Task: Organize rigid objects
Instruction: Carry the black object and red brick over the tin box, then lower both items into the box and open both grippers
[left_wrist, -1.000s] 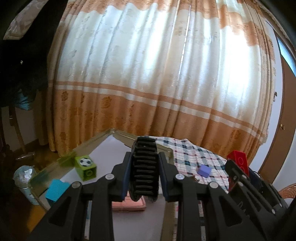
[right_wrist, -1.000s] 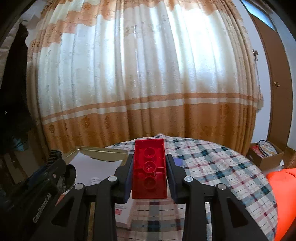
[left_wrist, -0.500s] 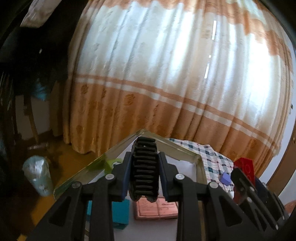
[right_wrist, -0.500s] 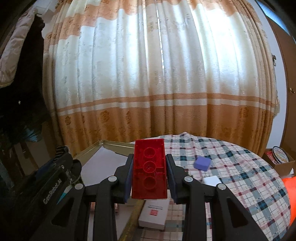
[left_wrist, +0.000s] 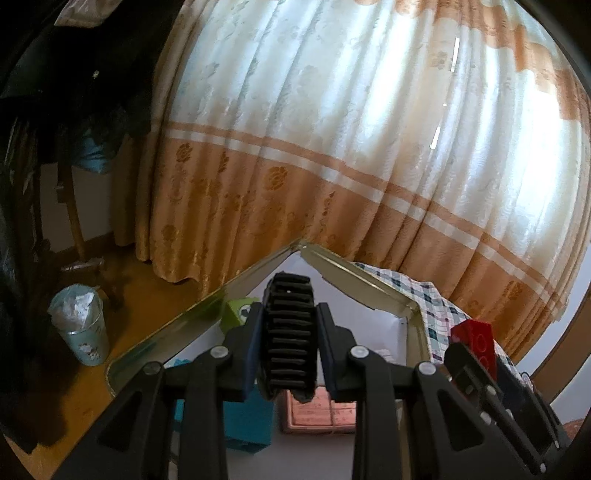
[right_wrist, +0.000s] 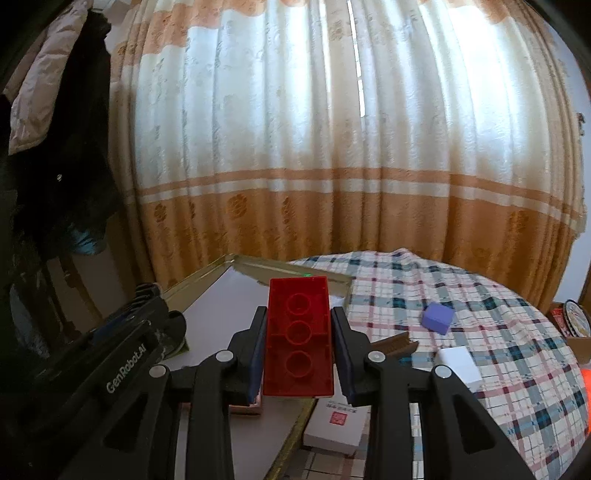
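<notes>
The left tool clamps a black gear above the tray; the right tool grips a red brick over the tray's edge.

Black left gripper, silver screws, blue pads

Daylight comes through the cream and orange patterned fabric curtain, whose pale upper part glows nearly blown out in both views, with 2 thin bright slits where it parts. The left sides, where dark hanging clothes are, sink into deep shadow with little detail. Strong fisheye bending curves the curtain folds, black vignette rims the corners, and focus looks fairly sharp throughout.
</notes>
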